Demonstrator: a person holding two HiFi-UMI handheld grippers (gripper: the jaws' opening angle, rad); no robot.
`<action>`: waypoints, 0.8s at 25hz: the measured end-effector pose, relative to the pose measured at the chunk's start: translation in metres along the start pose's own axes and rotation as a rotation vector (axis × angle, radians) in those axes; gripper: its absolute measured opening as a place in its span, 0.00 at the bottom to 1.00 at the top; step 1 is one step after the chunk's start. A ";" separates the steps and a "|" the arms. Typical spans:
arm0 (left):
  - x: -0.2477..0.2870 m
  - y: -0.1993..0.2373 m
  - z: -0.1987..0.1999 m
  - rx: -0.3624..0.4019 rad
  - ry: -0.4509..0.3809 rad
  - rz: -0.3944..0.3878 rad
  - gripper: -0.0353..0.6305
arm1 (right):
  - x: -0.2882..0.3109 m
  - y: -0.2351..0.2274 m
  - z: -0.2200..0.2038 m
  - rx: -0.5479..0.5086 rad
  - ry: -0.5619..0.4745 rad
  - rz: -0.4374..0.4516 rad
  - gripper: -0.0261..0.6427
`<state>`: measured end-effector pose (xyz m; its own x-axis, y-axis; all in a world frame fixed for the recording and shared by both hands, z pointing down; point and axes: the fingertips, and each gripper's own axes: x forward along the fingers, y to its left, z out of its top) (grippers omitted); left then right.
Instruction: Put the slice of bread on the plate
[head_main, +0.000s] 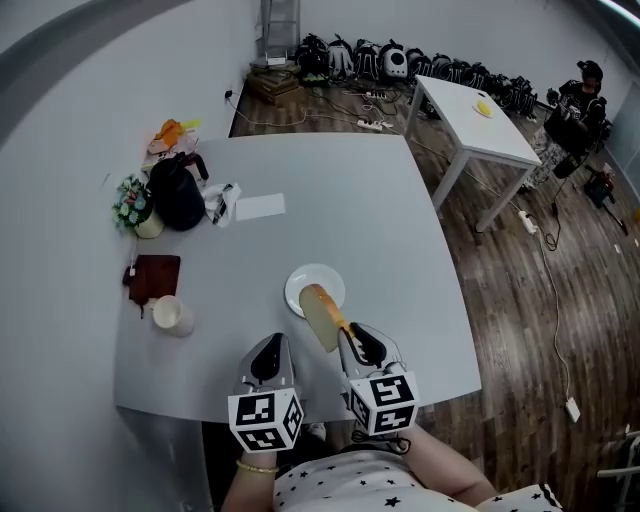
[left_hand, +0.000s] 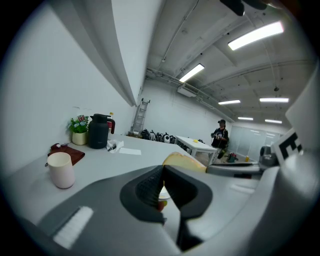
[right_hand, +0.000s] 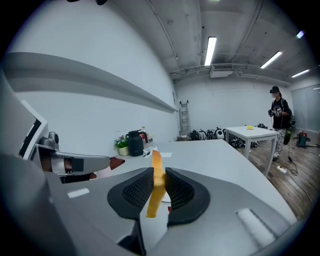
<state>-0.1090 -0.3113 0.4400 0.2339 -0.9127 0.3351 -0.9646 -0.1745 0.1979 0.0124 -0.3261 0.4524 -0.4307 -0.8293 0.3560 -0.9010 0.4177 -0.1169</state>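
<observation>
The right claw (head_main: 347, 338) pinched the slice of bread (head_main: 321, 314) on edge between its ribbed pads, crust upward, and the free end reached forward from the jaws. From the head view, that end lay over the near rim of the white plate (head_main: 300, 282), which sat on the grey desk (head_main: 400, 230); whether bread and plate touched could not be told. The left claw (head_main: 269, 352) hung just beside the right one above the desk's near edge, its jaws pressed together on nothing. To the left stood a white cup (head_main: 172, 316), a dark red mat (head_main: 155, 277) and a black jug (head_main: 177, 192).
</observation>
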 end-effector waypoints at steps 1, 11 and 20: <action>0.007 0.006 -0.001 -0.003 0.009 0.001 0.06 | 0.011 -0.001 -0.002 0.010 0.015 -0.001 0.15; 0.059 0.032 -0.018 -0.023 0.101 -0.017 0.06 | 0.101 -0.024 -0.020 0.118 0.130 -0.002 0.15; 0.084 0.034 -0.024 -0.027 0.134 -0.043 0.06 | 0.135 -0.047 -0.043 0.330 0.182 -0.007 0.16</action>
<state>-0.1190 -0.3852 0.4972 0.2907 -0.8468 0.4455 -0.9501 -0.2006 0.2388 -0.0010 -0.4413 0.5460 -0.4349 -0.7400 0.5131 -0.8848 0.2454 -0.3960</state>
